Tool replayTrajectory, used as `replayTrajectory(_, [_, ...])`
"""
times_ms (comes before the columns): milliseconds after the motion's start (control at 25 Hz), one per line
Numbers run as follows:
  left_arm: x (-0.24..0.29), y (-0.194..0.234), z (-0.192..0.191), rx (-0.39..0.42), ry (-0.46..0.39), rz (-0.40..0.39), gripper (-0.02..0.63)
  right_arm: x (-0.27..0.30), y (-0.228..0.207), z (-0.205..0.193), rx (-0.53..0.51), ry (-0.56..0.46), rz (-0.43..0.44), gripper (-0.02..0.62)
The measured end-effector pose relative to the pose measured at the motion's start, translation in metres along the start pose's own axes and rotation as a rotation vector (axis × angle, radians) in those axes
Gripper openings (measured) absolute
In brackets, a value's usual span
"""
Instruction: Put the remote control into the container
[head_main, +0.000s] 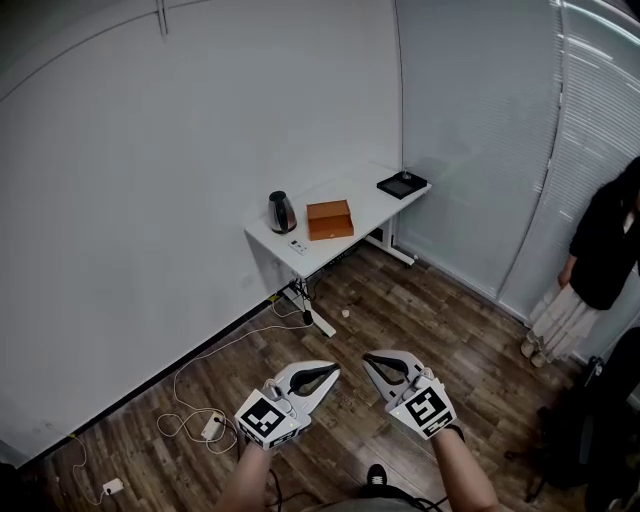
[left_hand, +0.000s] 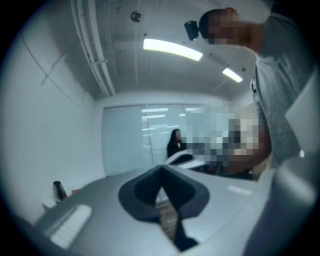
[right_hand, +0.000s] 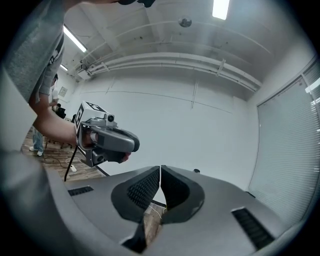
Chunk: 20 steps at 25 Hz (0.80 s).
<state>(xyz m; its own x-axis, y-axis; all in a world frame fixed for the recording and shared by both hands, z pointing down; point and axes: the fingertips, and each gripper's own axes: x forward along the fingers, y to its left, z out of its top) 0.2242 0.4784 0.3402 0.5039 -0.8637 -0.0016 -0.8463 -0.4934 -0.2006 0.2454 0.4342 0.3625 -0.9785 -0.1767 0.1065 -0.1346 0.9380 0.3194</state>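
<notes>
Far ahead stands a white desk (head_main: 372, 203). On it are an open orange-brown box (head_main: 329, 219), a dark kettle (head_main: 282, 211) and a small white remote control (head_main: 298, 246) near the front edge. My left gripper (head_main: 335, 369) and right gripper (head_main: 367, 358) are held side by side low in the head view, well short of the desk, over the wooden floor. Both are shut with nothing between the jaws, as the left gripper view (left_hand: 161, 168) and the right gripper view (right_hand: 160, 168) also show. The right gripper view catches the left gripper (right_hand: 106, 143) in a hand.
A black tray (head_main: 402, 184) lies on the desk's far end. White cables and a power strip (head_main: 211, 427) trail on the floor at left. A person in black (head_main: 604, 250) stands at right by the blinds; a dark bag (head_main: 580, 430) sits below.
</notes>
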Motion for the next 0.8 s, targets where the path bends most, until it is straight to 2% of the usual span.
replayTrajectory(280, [0.031, 0.007, 0.006, 0.014, 0.002, 0.029, 0.0, 0.0, -0.034, -0.005, -0.011, -0.012, 0.037, 0.017])
replayTrajectory(440, [0.04, 0.021, 0.007, 0.023, 0.041, 0.072, 0.0, 0.007, -0.047, -0.006, -0.009, -0.027, 0.064, 0.017])
replayTrajectory(800, [0.072, 0.047, -0.012, 0.011, 0.083, 0.116, 0.0, 0.029, -0.075, -0.031, 0.032, -0.053, 0.141, 0.017])
